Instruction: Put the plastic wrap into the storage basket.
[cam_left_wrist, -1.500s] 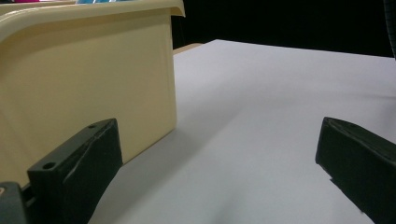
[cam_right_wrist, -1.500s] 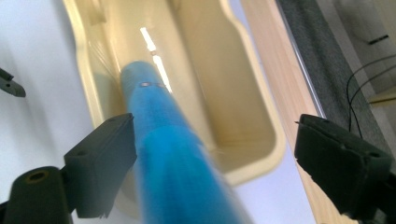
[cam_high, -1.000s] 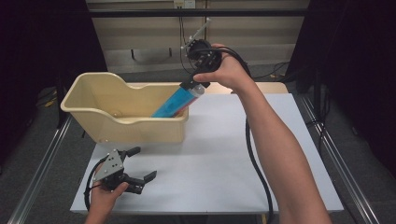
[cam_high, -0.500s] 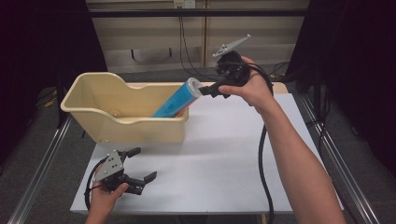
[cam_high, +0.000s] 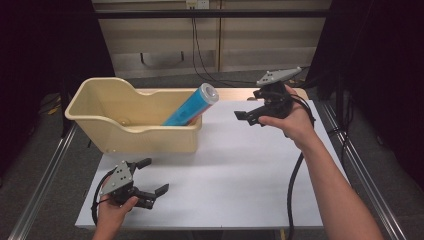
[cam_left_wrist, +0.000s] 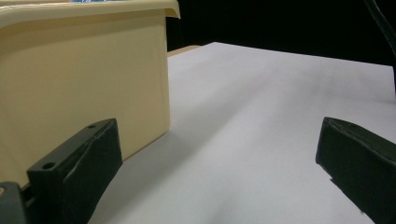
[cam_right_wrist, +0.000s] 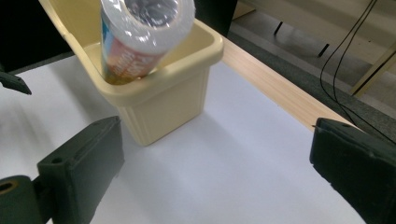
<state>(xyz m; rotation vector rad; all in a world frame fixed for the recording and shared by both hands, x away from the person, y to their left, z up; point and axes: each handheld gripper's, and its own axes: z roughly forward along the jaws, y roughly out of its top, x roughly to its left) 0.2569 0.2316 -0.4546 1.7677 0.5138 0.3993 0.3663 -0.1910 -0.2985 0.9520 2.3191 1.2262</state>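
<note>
**Tube left leaning in the bin; both sets of fingers spread and empty**

Right gripper (cam_high: 248, 117): fingers are seen spread wide, nothing between them. They have just been opening, and the gap is empty in the right gripper view, where white table surface shows between the two black fingers (cam_right_wrist: 79, 172). In the high view this gripper is held in the air right of centre, above the table, apart from the tube's cap end, which lies to its left. A black cable is seen trailing down from the hand toward the bottom edge of the frame.

Left gripper (cam_high: 150, 177): fingers (cam_left_wrist: 77, 170) released, spread apart, nothing gripped. It is found at the lower left of the high view, low over the near part of the table. In the left gripper view the bin's wall fills the upper left, just beyond the left-hand finger.

Blue tube (cam_high: 192, 105): found inside the cream bin (cam_high: 115, 132), tilted, lower end down in the bin, capped upper end resting on the bin's right rim and jutting past it. In the right gripper view the tube (cam_right_wrist: 140, 37) is seen end-on at the top of the frame, wrapped in clear film.

White table (cam_high: 240, 175): the bin stands on its upper left part.
</note>
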